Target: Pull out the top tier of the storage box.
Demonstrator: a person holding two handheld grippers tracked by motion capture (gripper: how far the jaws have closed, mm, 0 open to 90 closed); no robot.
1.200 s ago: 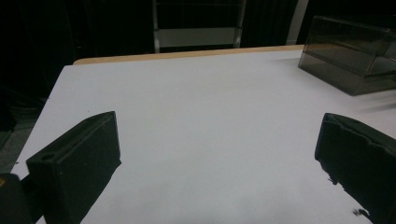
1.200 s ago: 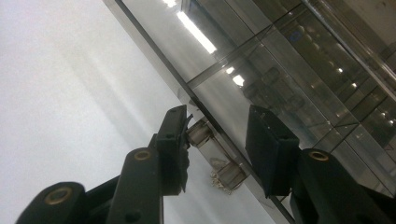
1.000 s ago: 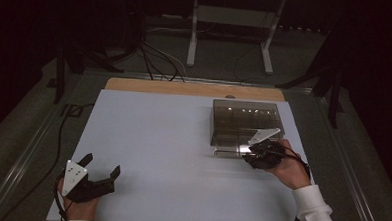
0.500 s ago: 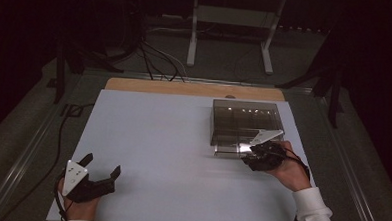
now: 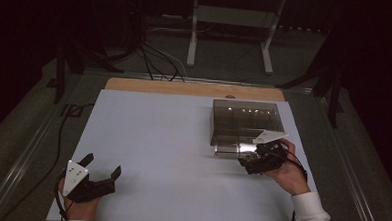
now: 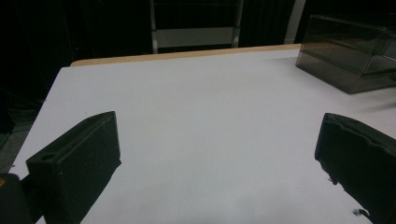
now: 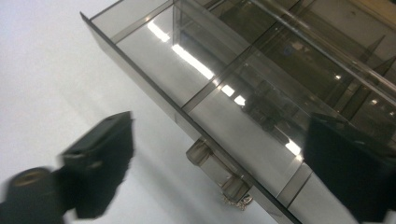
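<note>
A smoky clear plastic drawer box stands on the white table at the right. Its lowest drawer sticks out a little toward the near side. In the right gripper view the drawer shows inner dividers and a small clear handle on its front edge. My right gripper is open, with its jaws on either side of that handle and not touching it. My left gripper rests open near the table's front left corner with nothing between its jaws, far from the box.
A wooden strip runs along the table's far edge. Beyond it are cables on the floor and a white stand. Bare white tabletop lies between the two grippers.
My right gripper has shifted slightly toward the near edge at the drawer front, and its view is motion-blurred. The left gripper has not moved.
</note>
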